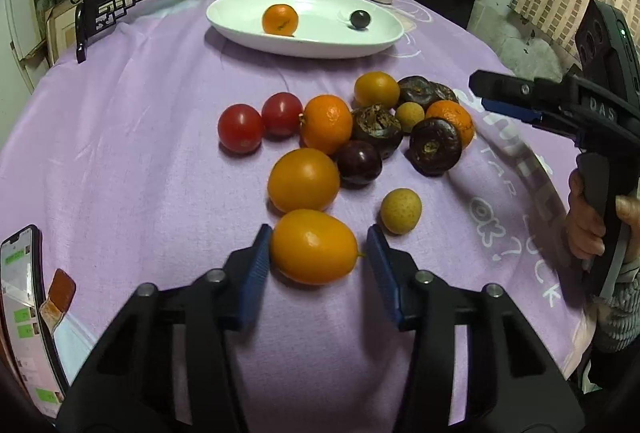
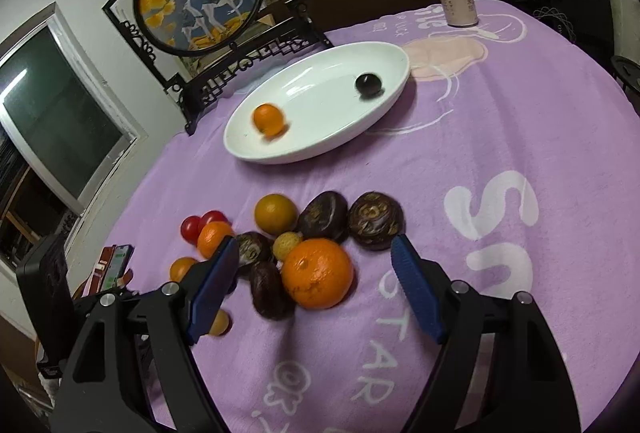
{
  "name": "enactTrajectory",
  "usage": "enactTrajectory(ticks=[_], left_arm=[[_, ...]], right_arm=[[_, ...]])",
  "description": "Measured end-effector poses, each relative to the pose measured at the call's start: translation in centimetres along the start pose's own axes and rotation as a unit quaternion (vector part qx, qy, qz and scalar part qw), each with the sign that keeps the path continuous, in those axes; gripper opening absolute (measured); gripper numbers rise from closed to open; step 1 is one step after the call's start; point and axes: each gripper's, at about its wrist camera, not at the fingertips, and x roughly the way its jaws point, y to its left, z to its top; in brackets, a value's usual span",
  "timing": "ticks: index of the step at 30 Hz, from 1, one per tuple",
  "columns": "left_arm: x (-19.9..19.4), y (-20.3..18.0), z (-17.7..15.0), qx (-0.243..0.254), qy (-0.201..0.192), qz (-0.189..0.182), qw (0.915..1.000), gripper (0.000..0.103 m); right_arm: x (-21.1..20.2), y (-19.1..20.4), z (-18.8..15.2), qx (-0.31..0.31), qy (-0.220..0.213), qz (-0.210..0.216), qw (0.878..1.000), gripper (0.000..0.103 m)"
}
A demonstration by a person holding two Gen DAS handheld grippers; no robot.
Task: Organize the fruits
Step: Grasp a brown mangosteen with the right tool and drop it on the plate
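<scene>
I see a smooth yellow-orange oval fruit [image 1: 314, 247] on the purple-clothed surface [image 1: 140, 137] between my left hand-held gripper [image 1: 318, 253], jaws apart. The right hand-held gripper [image 2: 316, 273] gapes over the crowded fruit pile [image 1: 360, 129]; beyond lies a white oval plate [image 1: 248, 27].

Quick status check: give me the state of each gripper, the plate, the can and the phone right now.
left gripper: open, fingers either side of a yellow-orange fruit lying on the cloth
right gripper: open, empty, above the fruit pile
white plate: holds one orange fruit and one dark round fruit
can: upright; top hard to read
phone: screen lit
</scene>
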Motion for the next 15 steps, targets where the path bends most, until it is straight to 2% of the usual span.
enactTrajectory(ticks=[7, 10, 15], left_arm=[[-0.1, 0.0, 0.0, -0.002, -0.004, -0.004, 1.0, 0.045], [-0.1, 0.0, 0.0, -0.005, -0.004, -0.002, 1.0, 0.045], [0.0, 0.0, 0.0, -0.004, -0.002, 0.0, 1.0, 0.045]], right_arm=[[-1.2, 1.7, -2.0, -0.039, -0.012, -0.003, 0.999, 0.076], [-0.6, 3.0, -3.0, -0.067, 0.008, 0.011, 0.998, 0.065], [1.1, 4.2, -3.8, -0.095, 0.044, 0.008, 0.994, 0.051]])
